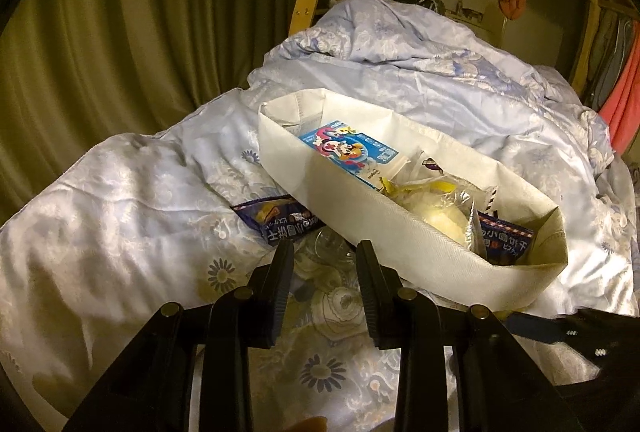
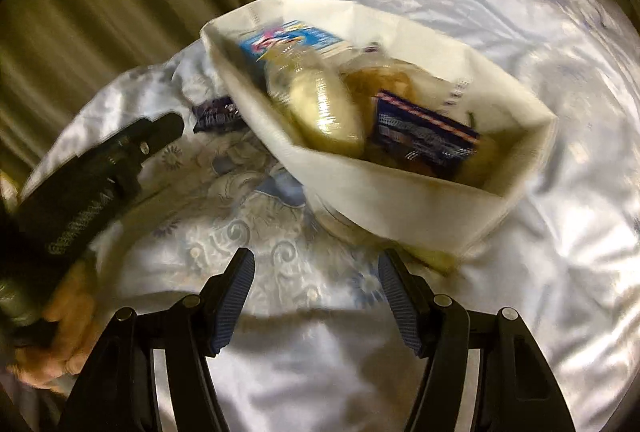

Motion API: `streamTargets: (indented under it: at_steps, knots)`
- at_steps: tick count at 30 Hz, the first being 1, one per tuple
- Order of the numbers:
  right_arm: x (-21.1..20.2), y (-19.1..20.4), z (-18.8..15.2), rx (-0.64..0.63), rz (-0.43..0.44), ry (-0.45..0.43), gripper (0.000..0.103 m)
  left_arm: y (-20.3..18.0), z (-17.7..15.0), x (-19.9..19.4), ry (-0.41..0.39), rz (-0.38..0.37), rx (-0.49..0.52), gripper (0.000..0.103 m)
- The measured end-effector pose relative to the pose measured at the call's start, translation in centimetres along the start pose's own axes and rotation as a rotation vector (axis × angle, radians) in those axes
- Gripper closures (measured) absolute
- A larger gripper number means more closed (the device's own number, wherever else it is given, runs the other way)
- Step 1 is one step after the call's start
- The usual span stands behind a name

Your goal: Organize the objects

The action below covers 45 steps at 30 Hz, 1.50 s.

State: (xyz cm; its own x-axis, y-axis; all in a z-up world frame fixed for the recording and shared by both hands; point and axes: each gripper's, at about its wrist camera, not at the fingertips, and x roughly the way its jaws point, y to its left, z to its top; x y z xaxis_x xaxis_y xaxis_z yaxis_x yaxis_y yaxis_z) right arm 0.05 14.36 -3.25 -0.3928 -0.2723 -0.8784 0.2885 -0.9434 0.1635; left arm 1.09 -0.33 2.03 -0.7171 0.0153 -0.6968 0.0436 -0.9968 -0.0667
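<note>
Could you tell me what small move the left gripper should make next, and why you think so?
Probably lift what the left gripper has between its fingers, which looks like a clear wrapped item, toward the white bag. The fingers look closed around it beside the bag's near wall, the bag already holds other snacks, and a dark blue snack packet lies on the quilt outside.

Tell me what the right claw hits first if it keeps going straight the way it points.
Probably the floral quilt just ahead of the right claw, with nothing between its open jaws. The white bag lies a little farther on, to the right; blur leaves depth uncertain.
</note>
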Motion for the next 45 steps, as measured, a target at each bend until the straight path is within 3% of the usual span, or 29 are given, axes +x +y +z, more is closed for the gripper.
streamTargets:
  at_steps: [2,5,8,10,19,45]
  knots:
    - [1.9,0.4,-0.5,-0.049,-0.032,-0.017,0.040,-0.1,0.0,0.0,-0.003,0.006,0.002,0.071]
    - [6.5,-0.8,-1.4,-0.006,-0.012,0.088,0.030,-0.3,-0.2,-0.1,-0.017,0.043,0.016,0.071]
    - [5.9,-3.0,-1.4,0.089,0.107,0.062,0.028,-0.4,-0.1,0.0,-0.012,0.038,0.030,0.071]
    - [6.0,-3.8,-1.4,0.115,0.174,0.064,0.020,-0.5,-0.1,-0.1,-0.015,0.040,0.035,0.071]
    - [5.9,-3.0,-1.2,0.052,0.152,0.089,0.005,-0.3,-0.1,0.2,0.005,0.033,0.025,0.071]
    - [3.9,-6.2,-0.1,0.043,0.178,0.093,0.000,-0.2,-0.2,0.7,0.027,0.038,0.026,0.071]
